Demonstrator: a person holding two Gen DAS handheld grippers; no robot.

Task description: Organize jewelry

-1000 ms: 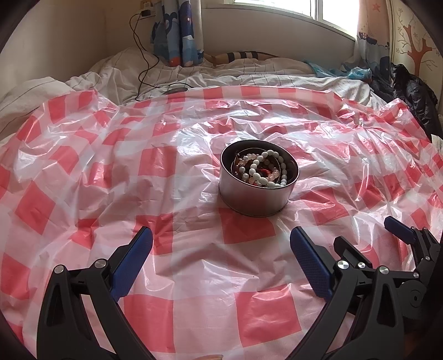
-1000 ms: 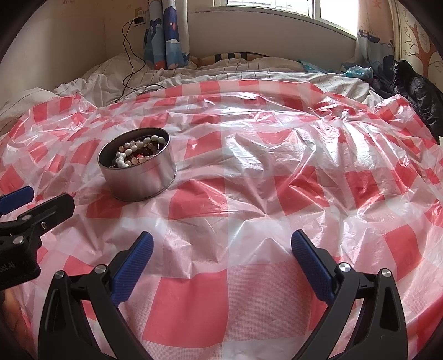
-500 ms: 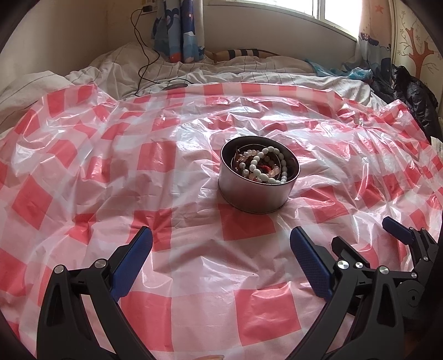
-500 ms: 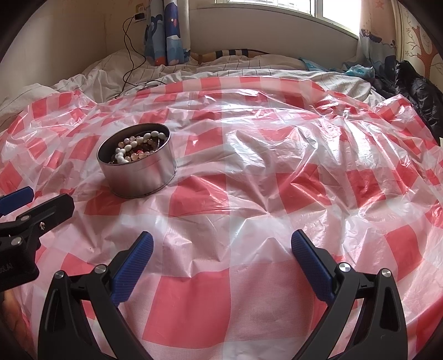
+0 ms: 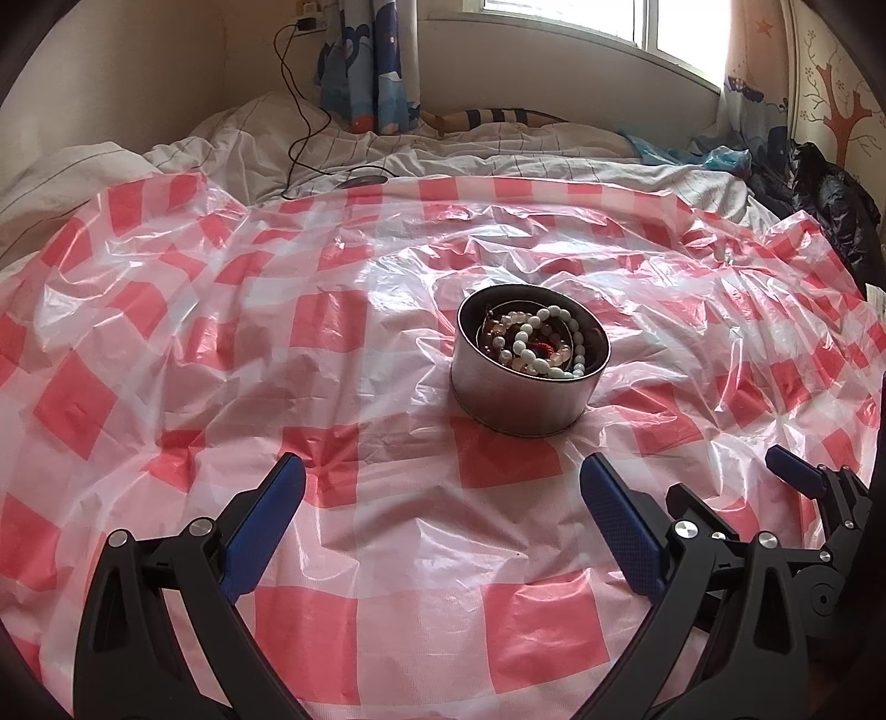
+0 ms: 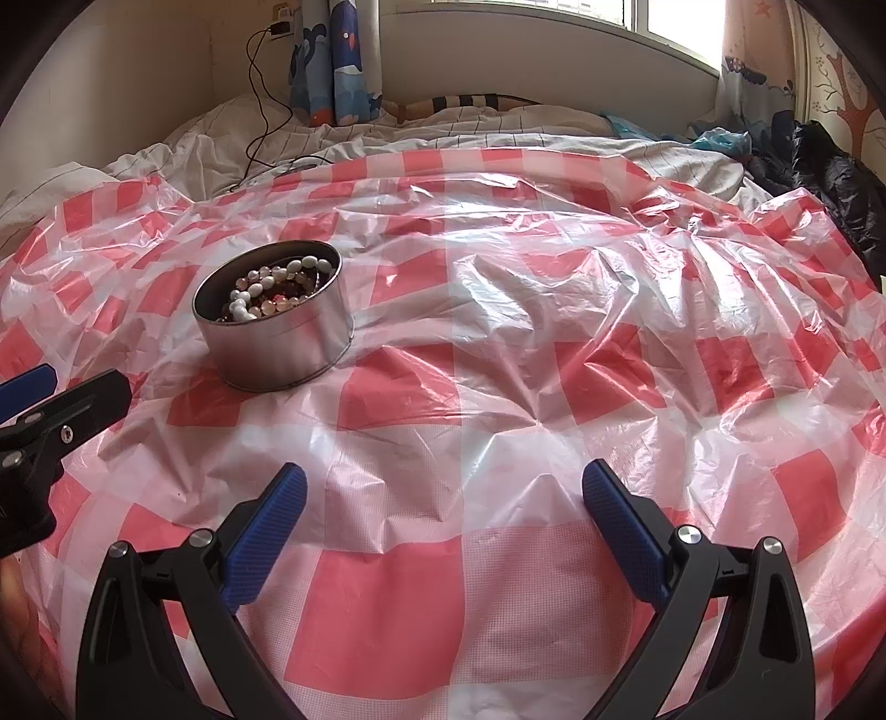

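Left wrist view: a round metal tin (image 5: 526, 382) sits on a red and white checked plastic sheet (image 5: 221, 354). The sheet lies wrinkled over a bed. The tin stands upright near the middle of the sheet, far from its edges. It has no lid on. Inside it is a pile of beads (image 5: 540, 340). A string of white beads curls on top, with pink and red ones under it. Nothing hangs over the rim.

The left gripper (image 5: 443, 501) is just in front of the tin. Its two blue fingers (image 5: 620, 526) are spread wide, with only the sheet between them. They do not touch the tin.

In the right wrist view the tin (image 6: 277, 332) is off to the left side. The right gripper (image 6: 443, 504) is spread wide too and holds nothing. It points at a bare part of the sheet (image 6: 554, 343), to the right of the tin. The left gripper shows at the left edge of this view, near the tin.

Past the far edge of the sheet are white bedding (image 5: 498, 149), a black cable (image 5: 299, 111), a blue curtain (image 5: 371, 61) and a window (image 5: 637, 27). A dark jacket (image 5: 830, 210) lies at the far right corner.
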